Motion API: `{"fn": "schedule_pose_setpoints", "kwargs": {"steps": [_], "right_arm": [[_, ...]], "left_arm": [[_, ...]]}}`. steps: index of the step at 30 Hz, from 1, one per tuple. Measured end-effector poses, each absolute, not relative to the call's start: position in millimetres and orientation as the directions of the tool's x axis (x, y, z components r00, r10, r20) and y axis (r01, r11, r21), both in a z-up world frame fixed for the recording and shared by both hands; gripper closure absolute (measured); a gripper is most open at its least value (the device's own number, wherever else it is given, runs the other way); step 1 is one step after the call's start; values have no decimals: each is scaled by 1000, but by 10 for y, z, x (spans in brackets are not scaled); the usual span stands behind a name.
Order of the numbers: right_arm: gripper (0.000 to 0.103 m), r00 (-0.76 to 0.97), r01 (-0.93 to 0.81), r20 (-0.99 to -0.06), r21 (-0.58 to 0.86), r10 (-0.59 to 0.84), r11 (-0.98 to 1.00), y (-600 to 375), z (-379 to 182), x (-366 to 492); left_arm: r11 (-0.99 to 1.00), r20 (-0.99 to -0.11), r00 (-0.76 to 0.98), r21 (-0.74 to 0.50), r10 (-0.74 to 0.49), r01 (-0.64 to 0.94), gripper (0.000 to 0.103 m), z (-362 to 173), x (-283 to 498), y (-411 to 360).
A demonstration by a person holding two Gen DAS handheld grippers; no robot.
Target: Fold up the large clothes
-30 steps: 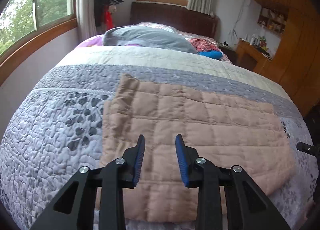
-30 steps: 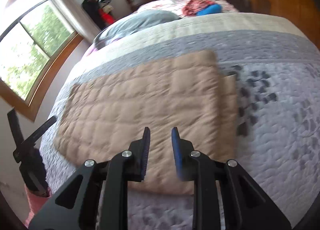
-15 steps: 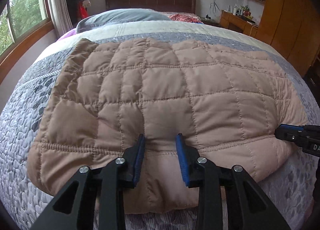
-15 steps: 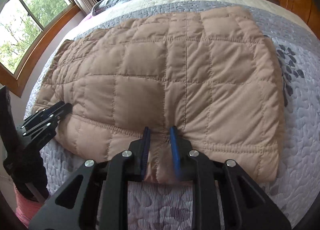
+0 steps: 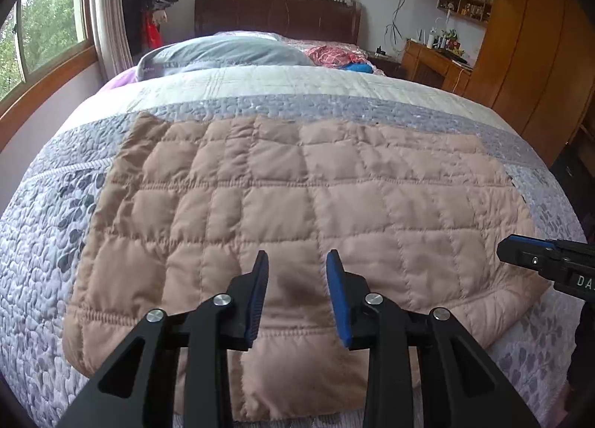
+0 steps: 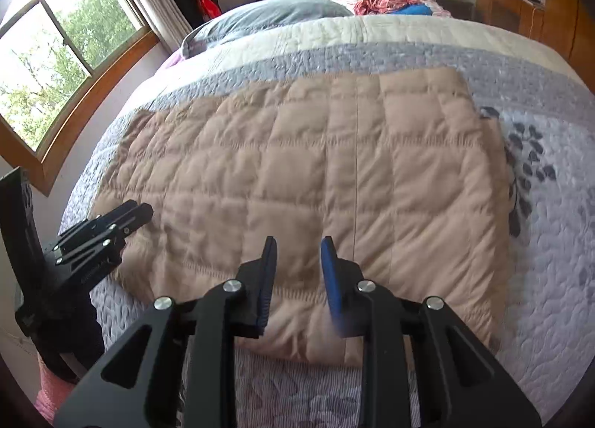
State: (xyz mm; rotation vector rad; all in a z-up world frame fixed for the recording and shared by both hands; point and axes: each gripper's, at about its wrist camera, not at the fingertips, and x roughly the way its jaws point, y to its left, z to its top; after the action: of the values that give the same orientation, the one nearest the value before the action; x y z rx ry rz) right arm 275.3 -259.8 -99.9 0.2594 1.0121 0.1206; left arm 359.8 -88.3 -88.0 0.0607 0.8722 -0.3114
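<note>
A tan quilted garment (image 5: 297, 186) lies folded into a wide rectangle on the bed, its hem nearest to me. My left gripper (image 5: 297, 255) hovers over the near edge, left of the middle, open with nothing between its blue pads. To its right, my right gripper (image 6: 299, 242) hangs over the same edge. Its jaws are opening, with no cloth between them. In the right wrist view the garment (image 6: 316, 167) fills the middle and the left gripper (image 6: 137, 210) shows at the left edge. The right gripper's tip (image 5: 520, 253) shows at the right of the left wrist view.
The grey patterned bedspread (image 5: 44, 242) reaches past the garment on all sides. A grey pillow (image 5: 223, 52) and red and blue clothes (image 5: 334, 54) lie by the dark headboard. A wooden desk (image 5: 435, 59) and wardrobe (image 5: 528, 56) stand right; windows are left.
Both grippers swung in over the garment's near edge, then drew back slightly, so it looks smaller than half a second ago. The right jaws stand wider apart.
</note>
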Motion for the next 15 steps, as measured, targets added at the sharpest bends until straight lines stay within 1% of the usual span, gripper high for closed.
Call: {"fn": "schedule_pose_setpoints", "kwargs": {"steps": [4, 8, 15], "right_arm": [[78, 524, 54, -829, 264, 198, 963, -2676, -1022, 2977], [77, 490, 74, -851, 257, 189, 964, -2702, -1238, 3148], [78, 475, 80, -862, 241, 175, 967, -2635, -1478, 3189]], "left_arm": [[956, -769, 591, -84, -243, 283, 71, -914, 3828, -983], [958, -796, 561, -80, -228, 276, 71, -1100, 4027, -1024], [951, -807, 544, -70, -231, 301, 71, -1278, 4093, -1033]]}}
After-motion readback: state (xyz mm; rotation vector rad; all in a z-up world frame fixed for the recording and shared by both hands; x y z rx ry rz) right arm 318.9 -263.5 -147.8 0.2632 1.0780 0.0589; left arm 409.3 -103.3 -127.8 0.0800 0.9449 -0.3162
